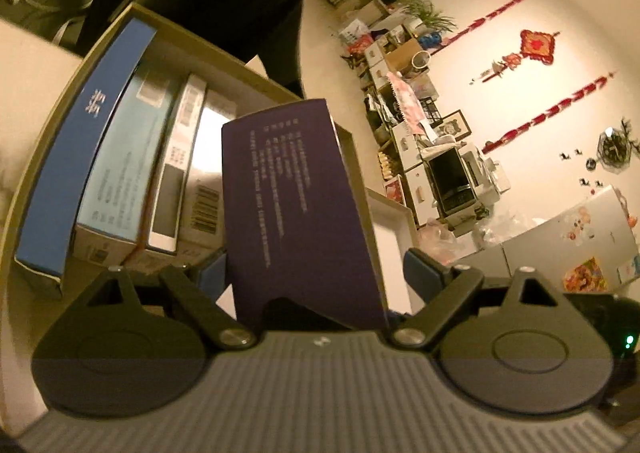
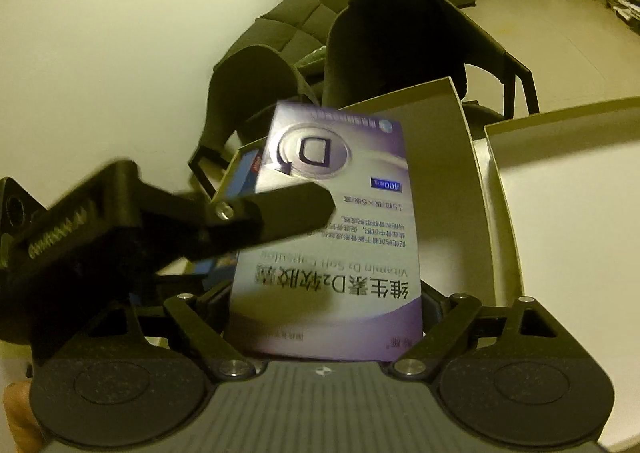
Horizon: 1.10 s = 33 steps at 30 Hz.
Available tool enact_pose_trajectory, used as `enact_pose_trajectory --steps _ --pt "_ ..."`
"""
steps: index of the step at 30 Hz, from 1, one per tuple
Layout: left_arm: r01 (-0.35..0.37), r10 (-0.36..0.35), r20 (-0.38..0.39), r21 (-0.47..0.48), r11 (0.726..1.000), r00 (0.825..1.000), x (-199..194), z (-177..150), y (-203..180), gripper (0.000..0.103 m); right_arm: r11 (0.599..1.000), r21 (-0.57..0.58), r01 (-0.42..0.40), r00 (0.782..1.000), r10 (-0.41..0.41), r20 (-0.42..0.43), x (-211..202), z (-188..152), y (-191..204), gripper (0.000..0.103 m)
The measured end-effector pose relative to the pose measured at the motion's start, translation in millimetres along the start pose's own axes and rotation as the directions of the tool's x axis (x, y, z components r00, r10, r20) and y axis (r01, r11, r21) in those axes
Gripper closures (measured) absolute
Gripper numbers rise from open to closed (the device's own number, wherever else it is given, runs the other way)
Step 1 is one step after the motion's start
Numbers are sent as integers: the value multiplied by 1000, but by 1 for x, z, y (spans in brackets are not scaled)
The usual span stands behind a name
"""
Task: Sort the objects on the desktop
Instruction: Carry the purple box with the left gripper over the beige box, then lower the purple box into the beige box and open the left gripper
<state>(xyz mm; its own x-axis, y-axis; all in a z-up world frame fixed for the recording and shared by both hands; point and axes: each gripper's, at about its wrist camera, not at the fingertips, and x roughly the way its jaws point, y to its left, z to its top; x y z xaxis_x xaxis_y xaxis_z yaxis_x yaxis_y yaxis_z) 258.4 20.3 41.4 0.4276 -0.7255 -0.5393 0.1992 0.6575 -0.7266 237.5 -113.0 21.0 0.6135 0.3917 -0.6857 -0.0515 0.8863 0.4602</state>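
Cardboard tray, shallow, olive-walled and pale inside, holds a row of flat cartons stood on edge. From its left wall these are a dark blue carton, a light blue carton, and a white carton pressed against a silver one with a barcode. The tall purple vitamin D carton stands at the right end of that row, roughly upright and leaning slightly. Whether its lower end rests on the tray floor is hidden. A second open box with a white inside sits just beside the tray on the far side from the row.

The left gripper points down along the purple carton's printed back. Its jaws are spread, with the carton between them. The left blue pad lies at the carton's edge and the right blue pad stands clear of it.

The right gripper faces the carton's front, tilted steeply down. The carton fills the whole gap between its fingers, and I cannot tell whether the pads press on it. In the right wrist view, one black finger of the left gripper crosses the carton's front. A fingertip of the person's hand shows at the lower left.
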Motion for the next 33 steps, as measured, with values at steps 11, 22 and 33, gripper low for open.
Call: enact_pose_trajectory --steps 11,22,33 --pt "18 -18 -8 -42 999 1000 2 -3 6 14 988 -125 93 995 -95 -16 16 4 10 10" --pt "6 -6 -10 -37 999 1000 2 -3 9 14 965 -196 172 985 -175 4 24 4 17 8" --pt "59 -58 21 -46 997 998 -6 -1 12 14 963 -217 161 987 -161 19 23 10 17 6"
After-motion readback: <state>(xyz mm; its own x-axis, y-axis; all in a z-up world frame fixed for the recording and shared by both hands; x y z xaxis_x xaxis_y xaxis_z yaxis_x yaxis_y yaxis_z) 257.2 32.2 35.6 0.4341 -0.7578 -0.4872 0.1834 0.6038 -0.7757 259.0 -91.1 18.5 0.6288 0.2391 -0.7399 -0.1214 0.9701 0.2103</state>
